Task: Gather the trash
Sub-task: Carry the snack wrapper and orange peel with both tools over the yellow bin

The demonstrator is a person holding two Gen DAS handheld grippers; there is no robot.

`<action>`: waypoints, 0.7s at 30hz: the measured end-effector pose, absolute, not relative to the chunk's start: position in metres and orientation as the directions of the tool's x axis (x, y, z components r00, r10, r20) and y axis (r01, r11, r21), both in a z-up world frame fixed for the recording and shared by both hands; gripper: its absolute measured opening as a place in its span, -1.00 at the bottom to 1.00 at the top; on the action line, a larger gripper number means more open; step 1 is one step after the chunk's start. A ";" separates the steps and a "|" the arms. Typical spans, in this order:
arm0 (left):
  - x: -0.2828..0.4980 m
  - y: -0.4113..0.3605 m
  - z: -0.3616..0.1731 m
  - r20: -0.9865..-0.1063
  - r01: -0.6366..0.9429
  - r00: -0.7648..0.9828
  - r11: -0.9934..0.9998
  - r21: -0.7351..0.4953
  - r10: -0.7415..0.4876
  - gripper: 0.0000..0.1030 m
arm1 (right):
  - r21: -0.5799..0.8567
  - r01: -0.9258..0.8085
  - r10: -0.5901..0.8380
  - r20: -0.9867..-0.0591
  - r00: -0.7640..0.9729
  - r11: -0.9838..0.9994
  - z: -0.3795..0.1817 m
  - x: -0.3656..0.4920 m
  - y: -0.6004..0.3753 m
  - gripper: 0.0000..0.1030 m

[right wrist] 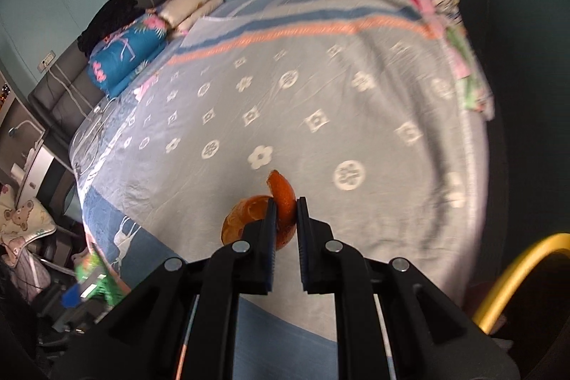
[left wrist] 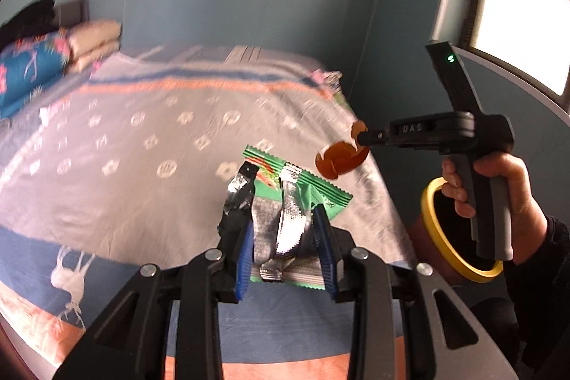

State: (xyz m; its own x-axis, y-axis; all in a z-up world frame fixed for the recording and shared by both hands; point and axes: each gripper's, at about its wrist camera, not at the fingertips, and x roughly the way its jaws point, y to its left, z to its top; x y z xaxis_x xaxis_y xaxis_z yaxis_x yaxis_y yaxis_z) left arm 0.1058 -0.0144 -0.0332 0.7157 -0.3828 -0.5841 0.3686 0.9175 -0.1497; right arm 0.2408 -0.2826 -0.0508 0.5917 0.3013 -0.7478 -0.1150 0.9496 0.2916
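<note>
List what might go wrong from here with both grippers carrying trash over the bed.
1. The right gripper pinches only a strip of the orange peel; the rest hangs free and could tear off onto the bedspread.
2. The left gripper holds the crumpled green wrapper by its middle; it may slip out.
3. The yellow-rimmed bin sits off the bed's edge, partly behind the hand; a drop could miss.
</note>
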 end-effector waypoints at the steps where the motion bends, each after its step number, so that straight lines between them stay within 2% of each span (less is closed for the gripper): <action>1: 0.102 -0.020 -0.029 -0.578 0.378 0.721 0.916 -0.136 -0.383 -0.42 | 0.287 -0.111 0.295 -0.746 0.597 0.951 -0.048 0.238 -0.287 -0.80; 11: 0.068 -0.076 0.015 -0.484 0.496 0.737 0.864 -0.085 -0.471 -0.42 | 0.263 -0.036 0.216 -0.700 0.681 0.964 -0.019 0.168 -0.364 -0.80; 21: 0.052 -0.142 0.031 -0.451 0.575 0.719 0.817 -0.041 -0.528 -0.42 | 0.226 0.076 0.088 -0.637 0.766 0.971 0.004 0.100 -0.439 -0.80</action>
